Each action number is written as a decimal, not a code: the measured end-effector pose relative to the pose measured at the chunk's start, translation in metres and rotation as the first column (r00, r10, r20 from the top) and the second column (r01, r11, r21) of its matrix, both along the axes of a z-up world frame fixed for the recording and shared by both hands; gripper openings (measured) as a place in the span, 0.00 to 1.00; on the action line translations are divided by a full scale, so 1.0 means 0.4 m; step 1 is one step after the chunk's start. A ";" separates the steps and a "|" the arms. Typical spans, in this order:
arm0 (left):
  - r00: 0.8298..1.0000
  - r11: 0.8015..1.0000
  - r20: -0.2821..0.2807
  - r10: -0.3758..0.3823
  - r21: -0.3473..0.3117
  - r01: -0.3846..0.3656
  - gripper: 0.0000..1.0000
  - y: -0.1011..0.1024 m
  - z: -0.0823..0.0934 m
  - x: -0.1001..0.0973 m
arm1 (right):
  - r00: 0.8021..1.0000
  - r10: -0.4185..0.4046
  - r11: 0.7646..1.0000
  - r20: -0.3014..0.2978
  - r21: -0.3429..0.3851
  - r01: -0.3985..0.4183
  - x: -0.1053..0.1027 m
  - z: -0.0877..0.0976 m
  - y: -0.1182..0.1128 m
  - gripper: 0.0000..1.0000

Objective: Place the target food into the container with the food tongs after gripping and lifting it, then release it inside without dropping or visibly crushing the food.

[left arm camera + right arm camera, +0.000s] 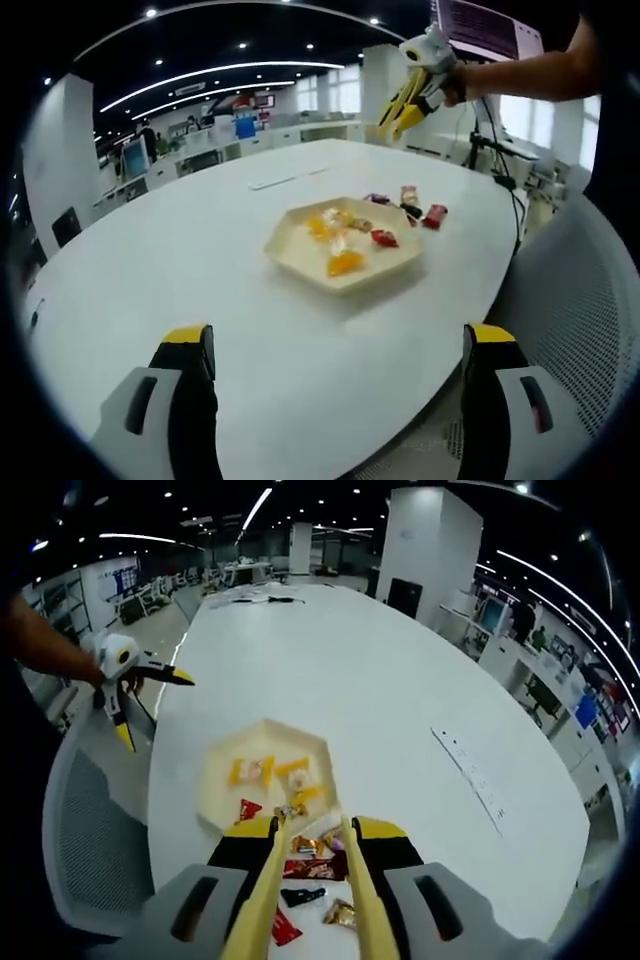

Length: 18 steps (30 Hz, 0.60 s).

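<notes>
A cream hexagonal tray (340,281) sits on the white table (180,260) and holds several wrapped sweets in orange, yellow and red. More wrapped sweets (410,206) lie loose on the table just beyond it. My left gripper (340,340) hangs open over the near table edge, well short of the tray. My right gripper (315,835) is shut on yellow food tongs (272,865), whose two arms stand apart above the loose sweets (312,870) beside the tray (255,742). In the left gripper view the right gripper (410,95) is raised beyond the tray. The left gripper (152,708) appears at the left.
A grey mesh chair (580,300) stands against the table's edge near the tray, also seen as the chair (90,820). A thin white strip (475,770) lies further along the table. Desks, monitors and a white pillar fill the office behind.
</notes>
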State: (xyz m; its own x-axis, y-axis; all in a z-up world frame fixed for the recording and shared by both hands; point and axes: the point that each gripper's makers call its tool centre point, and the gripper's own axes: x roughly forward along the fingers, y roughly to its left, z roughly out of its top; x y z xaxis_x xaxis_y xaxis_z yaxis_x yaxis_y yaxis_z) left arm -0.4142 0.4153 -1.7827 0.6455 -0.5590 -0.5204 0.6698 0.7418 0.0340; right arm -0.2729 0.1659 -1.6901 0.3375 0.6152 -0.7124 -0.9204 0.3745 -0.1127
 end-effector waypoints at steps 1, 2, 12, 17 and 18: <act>1.000 1.000 -0.002 -0.001 0.001 0.001 1.00 -0.001 -0.001 -0.001 | 1.000 0.000 1.000 -0.005 0.004 0.000 -0.003 -0.001 -0.008 0.28; 1.000 1.000 -0.007 0.001 0.001 -0.001 1.00 0.001 -0.003 -0.001 | 1.000 0.002 1.000 -0.005 0.004 -0.002 -0.005 -0.001 -0.012 0.29; 1.000 1.000 -0.006 0.013 -0.012 -0.013 1.00 0.003 0.001 0.003 | 1.000 -0.003 1.000 -0.004 -0.007 0.003 0.003 -0.017 -0.082 0.28; 1.000 1.000 -0.008 0.004 -0.005 -0.004 1.00 -0.002 -0.001 -0.001 | 1.000 -0.020 1.000 -0.013 -0.010 0.020 0.003 -0.020 -0.112 0.28; 1.000 1.000 -0.007 0.006 -0.004 -0.006 1.00 -0.001 0.000 -0.001 | 1.000 -0.023 1.000 -0.015 -0.011 0.023 0.003 -0.023 -0.118 0.29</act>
